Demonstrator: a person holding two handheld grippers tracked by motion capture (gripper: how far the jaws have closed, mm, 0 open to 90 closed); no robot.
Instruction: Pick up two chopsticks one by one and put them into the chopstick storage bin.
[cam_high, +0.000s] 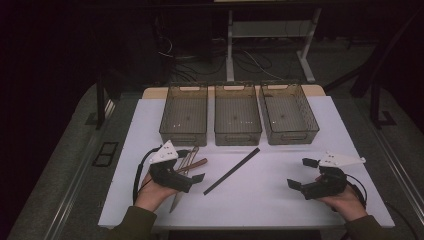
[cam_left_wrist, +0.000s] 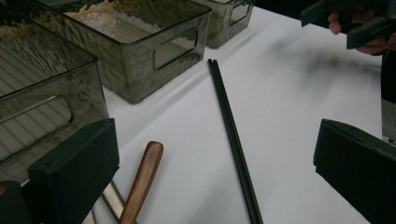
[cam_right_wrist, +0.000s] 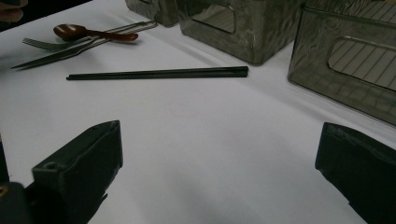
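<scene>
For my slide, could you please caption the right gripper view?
Open right hand-held gripper faces black chopsticks lying on the white table.

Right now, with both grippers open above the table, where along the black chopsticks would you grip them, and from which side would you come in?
Grip the black chopsticks near their middle, coming straight down from above with the jaws across their width. They lie flat on the white table, side by side as one thin diagonal bar, so a mid-length pinch probably holds both and keeps them level. The left gripper looks nearer.
</scene>
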